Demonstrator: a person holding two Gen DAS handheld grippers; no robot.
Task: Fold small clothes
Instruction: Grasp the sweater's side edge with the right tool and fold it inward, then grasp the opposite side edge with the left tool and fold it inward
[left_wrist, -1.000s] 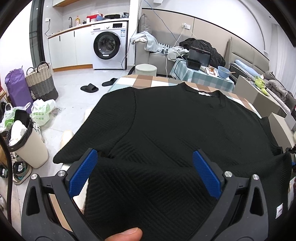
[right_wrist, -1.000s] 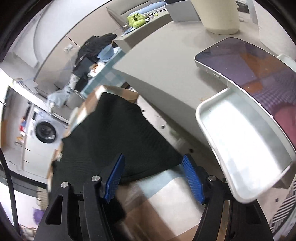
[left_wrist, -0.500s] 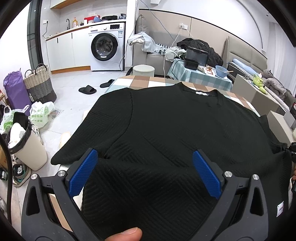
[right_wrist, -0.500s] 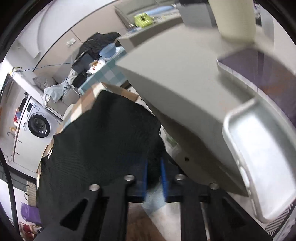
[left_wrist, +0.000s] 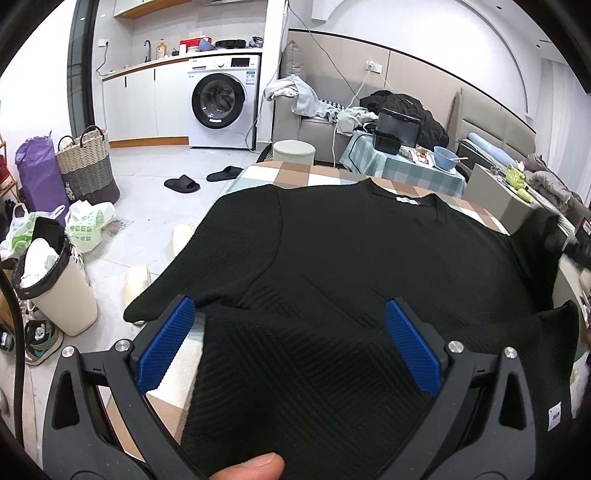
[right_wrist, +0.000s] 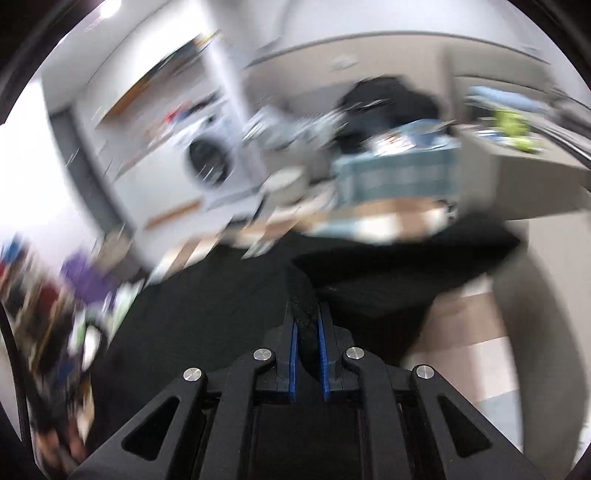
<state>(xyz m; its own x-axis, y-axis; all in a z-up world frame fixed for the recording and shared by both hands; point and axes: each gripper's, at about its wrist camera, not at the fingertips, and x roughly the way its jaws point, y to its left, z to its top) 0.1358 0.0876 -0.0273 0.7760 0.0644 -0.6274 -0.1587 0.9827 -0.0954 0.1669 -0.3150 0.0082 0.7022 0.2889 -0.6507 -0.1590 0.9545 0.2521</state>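
Between right claw (right_wrist: 307, 332) pads, sweater (right_wrist: 306, 295)

blur: right-wrist room smeared | cut: black top (left_wrist: 362, 280) hem, lower edge

Both wrist cameras sit close above the black ribbed knit sweater (left_wrist: 369, 280), tilted downward, facing the white front-loading washing machine (left_wrist: 221, 101); the right view is blurred.

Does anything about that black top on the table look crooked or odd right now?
Yes. The black sweater lies flat on the checked tablecloth, but its right sleeve is lifted off the table, pinched in the right gripper. The left sleeve hangs over the table edge. No damage or spill shows.
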